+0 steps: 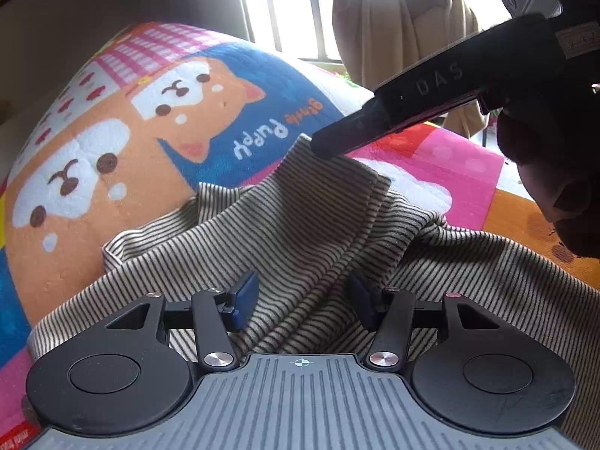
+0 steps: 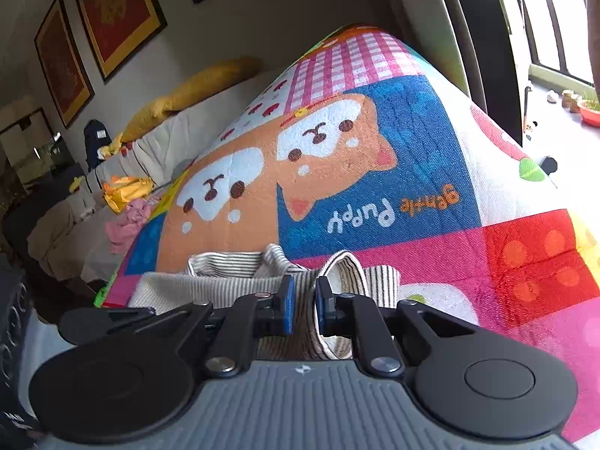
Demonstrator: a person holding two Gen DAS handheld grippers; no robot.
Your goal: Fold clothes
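Left claw (image 1: pixel 304 302) spread, blue pads (image 1: pixel 243 300) apart on either side of a raised ridge of a striped garment (image 1: pixel 300 225), neither pad pressing on the cloth. Right claw (image 2: pixel 304 300) pressed together on a bunched fold of the same striped garment (image 2: pixel 225 281), cloth pinched between the blue pads (image 2: pixel 288 300) and curling up in a loop just beside the right-hand one.

From the left wrist camera: right claw (image 1: pixel 326 146) reaching in from the upper right as a black arm marked with pale letters, tip clamped on a lifted corner of the garment, cloth hanging from it in a tent-like peak. Rest of the garment, thin dark and cream stripes, crumpled and spread low across the near part of a bright quilted mat (image 1: pixel 150 131), under and in front of both claws.

Mat (image 2: pixel 375 172) printed with cartoon puppies on orange and blue, pink checks, red and pink blocks, and upside-down lettering. Beyond it, a bright window (image 1: pixel 285 7) and a beige cloth (image 1: pixel 393 30) draped over something tall.

From the right wrist camera, off to the left of the mat: a white-covered sofa (image 2: pixel 161 150) with a yellow cushion (image 2: pixel 210 82), a heap of pink and yellow clothes (image 2: pixel 127 202), and red framed pictures (image 2: pixel 112 15) on the wall above.
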